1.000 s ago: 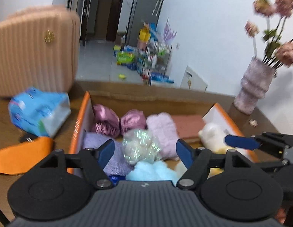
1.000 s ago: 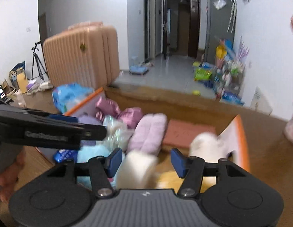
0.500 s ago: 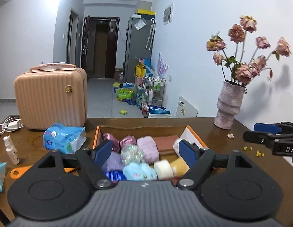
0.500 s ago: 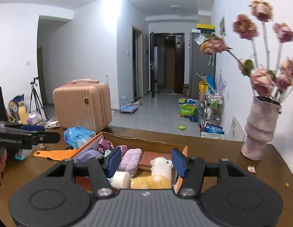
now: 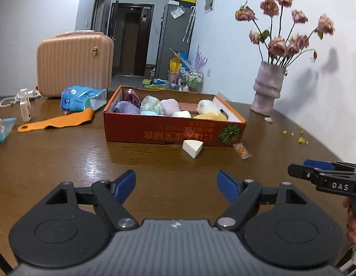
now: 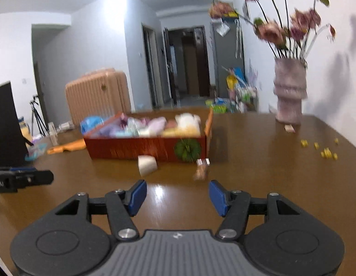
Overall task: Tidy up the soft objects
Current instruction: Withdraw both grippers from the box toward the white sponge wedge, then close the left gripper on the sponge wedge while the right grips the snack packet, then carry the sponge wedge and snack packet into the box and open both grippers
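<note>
Brown wood fills my view, the table [image 5: 63,161] bare under both my claws. My left claw [image 5: 176,185] hangs over it with its blue pads spread wide and nothing between them; my right claw [image 6: 177,194] is the same, parted and empty, low over the wood. Each one shows at the edge of the other's camera, so they sit side by side, well apart.

Ahead stands the red box [image 5: 173,133], packed: a purple cloth [image 5: 126,108], a pale blue puff [image 5: 151,105], a pink roll [image 5: 169,107], a white plush [image 5: 207,107] and something yellow [image 5: 210,116] all lie inside.

One soft thing is out, though. A white sponge [image 5: 192,148], wedge-shaped, sits on the table just in front of the box's near wall, not touching it as far as I can tell. Just beside it to the right lies a small wrapped sweet [image 5: 242,151]; that one I'd leave.

So I judge the sorting nearly done, with the sponge the last piece. Next I'd reach forward with either claw, pads kept wide, straddle the wedge and close gently, since it will squash. Then lift over the wall and drop it into a gap. The right view is blurred, so aiming from the left is safer.
</note>
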Motion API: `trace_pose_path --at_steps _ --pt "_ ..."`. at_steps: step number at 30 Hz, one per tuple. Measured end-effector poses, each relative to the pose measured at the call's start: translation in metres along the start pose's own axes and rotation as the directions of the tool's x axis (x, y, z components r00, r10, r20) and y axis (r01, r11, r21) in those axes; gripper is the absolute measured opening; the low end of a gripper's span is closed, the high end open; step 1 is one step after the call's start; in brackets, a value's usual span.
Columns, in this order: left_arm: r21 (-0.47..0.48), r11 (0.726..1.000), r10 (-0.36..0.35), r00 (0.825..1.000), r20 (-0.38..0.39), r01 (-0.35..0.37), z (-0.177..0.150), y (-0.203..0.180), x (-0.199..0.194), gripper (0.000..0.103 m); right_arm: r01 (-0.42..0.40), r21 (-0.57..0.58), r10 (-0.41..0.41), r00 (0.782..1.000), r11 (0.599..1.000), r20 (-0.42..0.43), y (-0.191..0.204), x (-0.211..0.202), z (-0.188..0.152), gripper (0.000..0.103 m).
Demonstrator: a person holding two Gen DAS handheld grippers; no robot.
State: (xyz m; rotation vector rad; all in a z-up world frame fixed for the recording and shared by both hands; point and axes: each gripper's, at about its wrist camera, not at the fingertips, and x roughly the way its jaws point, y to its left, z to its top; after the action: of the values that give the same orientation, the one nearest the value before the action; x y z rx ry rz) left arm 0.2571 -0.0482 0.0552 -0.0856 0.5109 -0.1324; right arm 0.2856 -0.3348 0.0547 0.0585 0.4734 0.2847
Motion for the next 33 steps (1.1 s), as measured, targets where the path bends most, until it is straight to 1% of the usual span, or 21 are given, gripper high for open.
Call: trace_pose_path --at_steps 2,5,7,8,11,12,13,14,17,19,20,21,22,23,24,25,27,33 --pt "-0.019 1.0 0.005 1.0 0.008 -0.005 0.003 0.001 0.005 0.08 0.002 0.015 -0.002 1.0 1.0 0.001 -0.003 0.002 -0.003 0.059" --pt "-0.061 0.998 -0.031 0.999 -0.013 0.03 0.007 0.003 0.02 0.079 0.007 0.024 -0.007 1.0 1.0 0.007 -0.007 0.009 0.001 0.059" --pt "-0.049 0.998 -0.035 0.999 -0.023 0.034 0.01 -0.001 0.036 0.075 0.009 0.02 -0.009 1.0 1.0 0.005 -0.01 0.02 0.006 0.059" --pt "-0.037 0.999 -0.034 0.999 -0.024 0.033 0.012 -0.004 0.045 0.072 0.01 0.014 -0.01 1.0 1.0 -0.002 -0.011 0.028 0.009 0.059" --pt "-0.009 0.999 -0.042 0.998 -0.044 0.042 0.02 -0.013 0.086 0.063 0.036 -0.001 -0.036 0.999 0.999 -0.024 -0.015 0.061 0.023 0.058" --pt "-0.001 0.999 -0.046 0.997 -0.058 0.046 0.022 -0.017 0.102 0.059 0.045 -0.002 -0.045 0.998 0.999 -0.034 -0.016 0.075 0.028 0.056" --pt "0.01 0.999 -0.052 0.996 -0.074 0.053 0.023 -0.02 0.118 0.058 0.053 -0.004 -0.053 0.998 0.999 -0.043 -0.018 0.088 0.032 0.053" --pt "0.025 0.998 -0.05 0.995 -0.092 0.052 0.024 -0.024 0.136 0.055 0.058 -0.007 -0.058 0.997 0.998 -0.052 -0.019 0.101 0.035 0.052" --pt "0.068 0.997 -0.024 0.992 -0.122 0.032 0.023 -0.032 0.175 0.052 0.079 -0.012 -0.08 0.993 0.997 -0.086 -0.025 0.141 0.04 0.045" --pt "0.072 0.997 -0.025 0.991 -0.131 0.035 0.023 -0.033 0.193 0.052 0.088 0.004 -0.087 0.989 0.996 -0.123 -0.031 0.162 0.037 0.034" --pt "0.067 0.997 -0.027 0.989 -0.143 0.037 0.023 -0.032 0.201 0.048 0.087 0.011 -0.084 0.987 0.996 -0.136 -0.033 0.169 0.035 0.03" --pt "0.063 0.997 -0.032 0.988 -0.149 0.042 0.022 -0.031 0.206 0.039 0.082 0.014 -0.079 0.987 0.997 -0.138 -0.034 0.172 0.033 0.023" --pt "0.065 0.997 -0.04 0.989 -0.144 0.049 0.021 -0.031 0.209 0.035 0.074 0.015 -0.071 0.988 0.997 -0.137 -0.035 0.174 0.031 0.02" --pt "0.07 0.996 -0.052 0.988 -0.143 0.062 0.021 -0.03 0.21 0.027 0.071 0.03 -0.066 0.988 0.997 -0.143 -0.038 0.175 0.03 0.018" --pt "0.067 0.995 -0.065 0.987 -0.144 0.075 0.022 -0.03 0.211 0.023 0.061 0.052 -0.053 0.988 0.997 -0.143 -0.041 0.175 0.03 0.016" --pt "0.055 0.995 -0.072 0.987 -0.142 0.081 0.022 -0.028 0.211 0.022 0.045 0.079 -0.034 0.99 0.996 -0.138 -0.046 0.174 0.029 0.015" --pt "0.039 0.996 -0.079 0.987 -0.142 0.086 0.023 -0.025 0.211 0.019 0.042 0.109 -0.027 0.989 0.993 -0.144 -0.05 0.175 0.028 0.014" --pt "0.053 0.995 -0.078 0.986 -0.144 0.087 0.023 -0.026 0.209 0.019 0.029 0.098 -0.014 0.989 0.995 -0.146 -0.048 0.174 0.028 0.014"
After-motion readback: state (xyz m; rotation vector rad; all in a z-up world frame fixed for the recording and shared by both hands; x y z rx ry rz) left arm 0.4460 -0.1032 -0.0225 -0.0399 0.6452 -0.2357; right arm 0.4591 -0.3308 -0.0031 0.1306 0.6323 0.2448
